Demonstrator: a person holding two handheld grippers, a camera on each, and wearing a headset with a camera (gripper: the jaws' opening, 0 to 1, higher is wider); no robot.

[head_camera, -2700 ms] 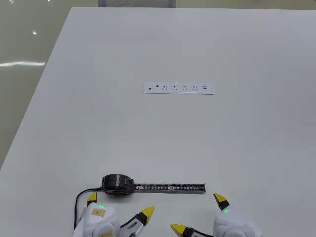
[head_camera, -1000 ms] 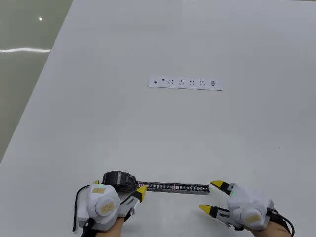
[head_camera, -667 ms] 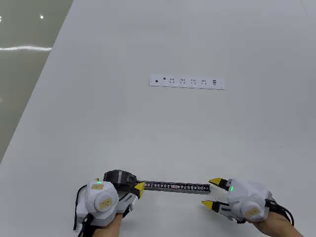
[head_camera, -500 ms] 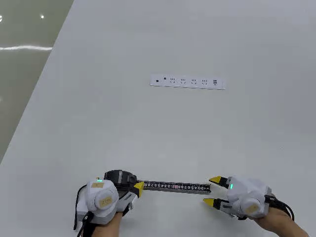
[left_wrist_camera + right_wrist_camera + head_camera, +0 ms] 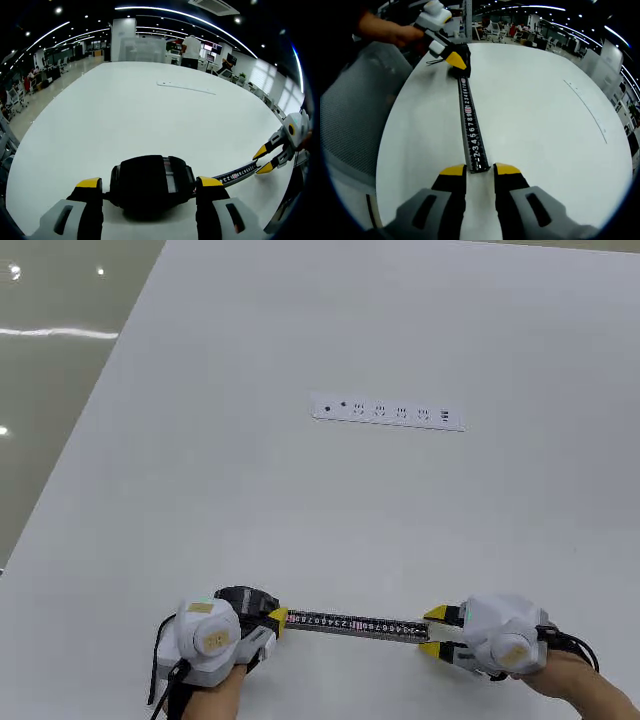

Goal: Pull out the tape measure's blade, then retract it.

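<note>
The black tape measure case (image 5: pixel 152 182) lies near the table's front edge, and my left gripper (image 5: pixel 150 181) is shut on its two sides. In the head view the case (image 5: pixel 243 600) shows just behind the left gripper (image 5: pixel 265 616). The numbered blade (image 5: pixel 350 624) runs flat along the table to the right. Its end (image 5: pixel 479 167) lies between the yellow fingertips of my right gripper (image 5: pixel 480 171), which is open, with a thin gap on each side. The head view puts the right gripper (image 5: pixel 434 631) at the blade's right end.
A white power strip (image 5: pixel 388 413) lies flat at mid-table, far beyond the tape. The table's left edge (image 5: pixel 90 430) drops to a glossy floor. A grey mesh chair back (image 5: pixel 355 100) stands beside the table near me. People stand at the far end of the room (image 5: pixel 191 50).
My left gripper moved forward and shut on the case. My right gripper came in from the right to the blade's end, and its jaws narrowed around it.
</note>
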